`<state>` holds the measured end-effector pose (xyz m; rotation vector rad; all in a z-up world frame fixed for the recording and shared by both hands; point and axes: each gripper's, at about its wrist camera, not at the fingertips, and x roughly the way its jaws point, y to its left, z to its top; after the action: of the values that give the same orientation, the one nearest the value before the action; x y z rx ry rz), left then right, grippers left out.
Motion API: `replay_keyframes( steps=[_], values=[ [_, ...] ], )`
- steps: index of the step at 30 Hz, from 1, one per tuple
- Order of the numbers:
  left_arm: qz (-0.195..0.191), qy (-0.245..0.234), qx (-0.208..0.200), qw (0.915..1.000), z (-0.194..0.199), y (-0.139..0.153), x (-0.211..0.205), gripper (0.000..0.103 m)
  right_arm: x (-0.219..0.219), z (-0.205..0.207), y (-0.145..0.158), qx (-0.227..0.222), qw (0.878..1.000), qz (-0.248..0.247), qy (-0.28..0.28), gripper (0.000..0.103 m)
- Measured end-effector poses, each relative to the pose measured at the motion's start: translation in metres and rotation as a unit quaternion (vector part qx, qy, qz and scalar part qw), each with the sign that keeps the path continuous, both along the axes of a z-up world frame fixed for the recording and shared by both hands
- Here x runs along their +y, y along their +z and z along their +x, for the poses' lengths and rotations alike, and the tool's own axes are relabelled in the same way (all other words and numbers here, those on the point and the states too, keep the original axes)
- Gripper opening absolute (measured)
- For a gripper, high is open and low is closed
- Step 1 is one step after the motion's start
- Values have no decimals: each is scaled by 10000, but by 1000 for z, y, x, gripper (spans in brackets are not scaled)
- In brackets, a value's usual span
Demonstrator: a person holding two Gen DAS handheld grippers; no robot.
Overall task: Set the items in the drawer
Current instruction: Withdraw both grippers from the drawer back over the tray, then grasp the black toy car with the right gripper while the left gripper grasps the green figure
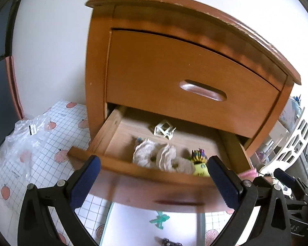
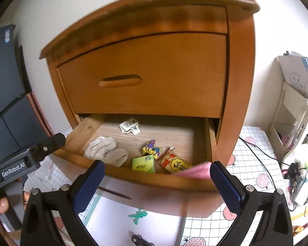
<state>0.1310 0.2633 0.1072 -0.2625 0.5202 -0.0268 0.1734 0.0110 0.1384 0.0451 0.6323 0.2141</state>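
A small wooden cabinet (image 1: 174, 67) has its lower drawer (image 1: 133, 170) pulled out and its upper drawer shut. Inside lie a white clip (image 2: 129, 128), beige fabric rings (image 2: 106, 150), a colourful hair tie (image 2: 152, 148), a green packet (image 2: 143, 165) and a red snack packet (image 2: 173, 162). A blurred pink spiral band (image 2: 195, 171) sits at the drawer's front rim, against my right gripper's right finger. My right gripper (image 2: 156, 165) is open in front of the drawer. My left gripper (image 1: 154, 161) is open too, empty, at the drawer's front left.
A crumpled clear plastic bag (image 1: 24, 139) lies left of the cabinet on the grid-patterned sheet (image 1: 71, 123). A green toy (image 1: 160, 220) and a dark object (image 2: 139, 240) lie below the drawer. White shelving (image 2: 291, 112) and a cable (image 2: 256, 149) are on the right.
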Motion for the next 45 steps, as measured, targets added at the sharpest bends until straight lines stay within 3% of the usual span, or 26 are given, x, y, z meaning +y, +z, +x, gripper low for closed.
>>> replay_keyframes(
  steps=[4, 8, 13, 17, 24, 31, 35, 45],
  values=[
    [-91, -27, -38, 9999, -23, -16, 2, 103, -1, -26, -8, -208, 9998, 8, 17, 103],
    [-195, -147, 170, 9996, -41, -47, 0, 103, 3, -46, -31, -132, 9998, -82, 94, 103],
    [-51, -150, 791, 9967, -34, -93, -5, 103, 8, -48, -78, 564, 9982, 14, 191, 103],
    [-70, -83, 1462, 9892, -21, -133, -4, 103, 15, -41, -116, 1235, 9921, -65, 229, 103],
    [-75, 17, 1945, 9809, -11, -178, 0, 103, 30, -44, -154, 1657, 9846, -341, 436, 103],
    [-94, 82, 2535, 9673, -2, -220, 0, 103, 31, -41, -188, 2025, 9775, -362, 459, 103],
    [110, 33, 2669, 9637, 1, -231, -7, 103, 29, -36, -217, 2430, 9685, -401, 358, 103],
    [77, -194, 2437, 9696, 14, -235, -16, 103, 43, -30, -249, 2666, 9572, -907, 663, 103]
  ],
)
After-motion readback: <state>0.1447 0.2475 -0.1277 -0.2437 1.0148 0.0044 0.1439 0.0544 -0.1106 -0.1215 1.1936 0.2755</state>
